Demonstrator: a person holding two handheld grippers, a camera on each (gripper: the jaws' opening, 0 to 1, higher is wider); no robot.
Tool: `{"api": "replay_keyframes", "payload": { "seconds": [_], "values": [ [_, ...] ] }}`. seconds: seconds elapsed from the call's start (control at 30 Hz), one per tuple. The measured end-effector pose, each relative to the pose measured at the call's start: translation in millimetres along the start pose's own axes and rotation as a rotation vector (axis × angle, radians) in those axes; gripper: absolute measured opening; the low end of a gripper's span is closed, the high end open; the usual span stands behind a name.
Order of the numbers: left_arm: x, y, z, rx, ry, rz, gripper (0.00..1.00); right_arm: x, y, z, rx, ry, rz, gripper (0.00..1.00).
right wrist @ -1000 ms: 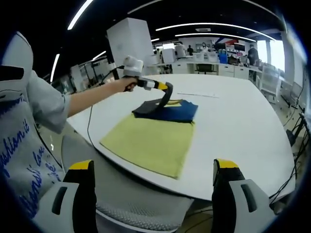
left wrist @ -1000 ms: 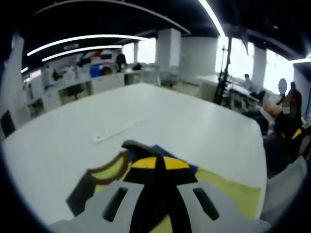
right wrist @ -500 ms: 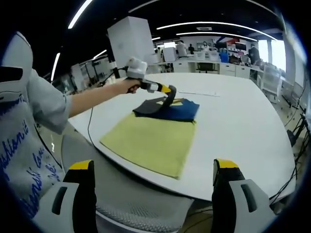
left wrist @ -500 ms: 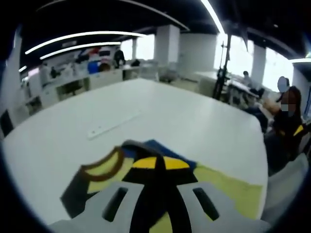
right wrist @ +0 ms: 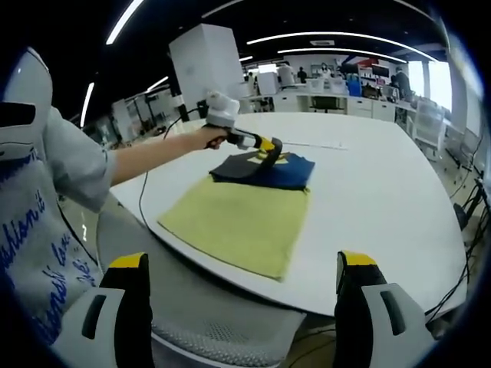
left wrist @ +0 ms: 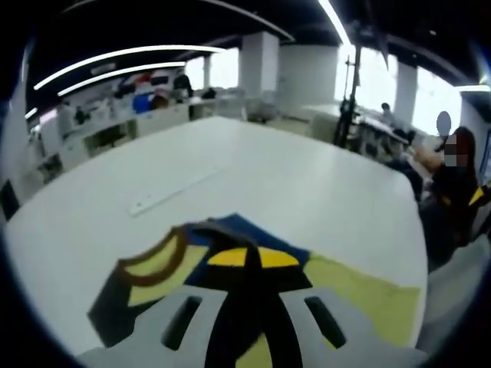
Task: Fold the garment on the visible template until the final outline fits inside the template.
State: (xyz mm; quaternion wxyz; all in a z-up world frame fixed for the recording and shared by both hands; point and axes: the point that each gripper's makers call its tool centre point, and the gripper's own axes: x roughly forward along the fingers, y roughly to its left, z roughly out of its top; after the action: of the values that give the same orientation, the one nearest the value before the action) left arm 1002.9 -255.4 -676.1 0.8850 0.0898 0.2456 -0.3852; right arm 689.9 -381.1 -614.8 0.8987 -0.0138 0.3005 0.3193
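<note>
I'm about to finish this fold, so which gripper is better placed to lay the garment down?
Left. The left gripper is shut on the garment over the yellow template; the right gripper hangs open, off the table.

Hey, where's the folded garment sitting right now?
In the right gripper view the garment lies on the far end of the yellow template, on the white table, with the left gripper on it.

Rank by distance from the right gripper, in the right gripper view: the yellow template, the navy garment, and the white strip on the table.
From the right gripper:
1. Yellow template, at the table's near edge.
2. Navy garment, on the template's far end.
3. White strip, beyond the garment, mid-table.
</note>
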Motion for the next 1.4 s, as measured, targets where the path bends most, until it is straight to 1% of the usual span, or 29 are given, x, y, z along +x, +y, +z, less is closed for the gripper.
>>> {"api": "replay_keyframes", "payload": {
  "seconds": [0.27, 0.53, 0.83, 1.17, 1.4],
  "values": [
    [4.2, -4.6, -6.3, 0.001, 0.019, -0.005, 0.00, 0.4, -1.3, 1.2, -0.006, 0.003, 0.007, 1.00],
    [12.9, -13.6, -11.9, -0.006, 0.031, -0.015, 0.00, 0.2, -2.3, -1.4, -0.001, 0.008, 0.010, 1.00],
    [22.7, -22.8, -19.8, -0.002, 0.051, -0.021, 0.00, -1.7, -8.5, -4.1, 0.010, 0.011, 0.001, 1.00],
    [33.2, -27.0, -28.2, -0.008, 0.073, -0.023, 0.00, 1.3, -10.5, -4.1, 0.011, 0.015, 0.010, 1.00],
    [37.5, -35.3, -36.0, -0.001, 0.092, -0.034, 0.00, 3.4, -12.6, -4.7, 0.011, 0.021, 0.015, 1.00]
  ]
}}
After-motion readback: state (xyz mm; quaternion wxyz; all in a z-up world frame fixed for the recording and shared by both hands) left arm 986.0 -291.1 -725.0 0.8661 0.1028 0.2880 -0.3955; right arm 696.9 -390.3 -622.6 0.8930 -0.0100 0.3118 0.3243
